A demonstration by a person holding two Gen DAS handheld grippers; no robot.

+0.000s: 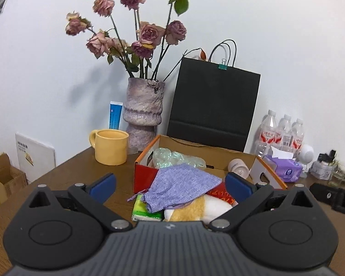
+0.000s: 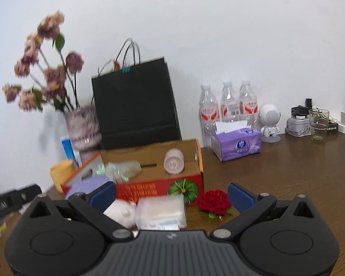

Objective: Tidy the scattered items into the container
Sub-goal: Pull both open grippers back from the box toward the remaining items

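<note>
A white wall backs the brown wooden table, where the open orange cardboard box sits. Both the left gripper and right gripper gape wide, holding nothing. A lilac woven cloth drapes the box's rim.

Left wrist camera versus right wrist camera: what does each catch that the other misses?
Only the left wrist view shows the green tissue packet and the orange-and-white plush toy near its open left gripper. Only the right wrist view shows the red rose and the clear packet before its open right gripper. Both show the cardboard box, black bag and water bottles.
</note>
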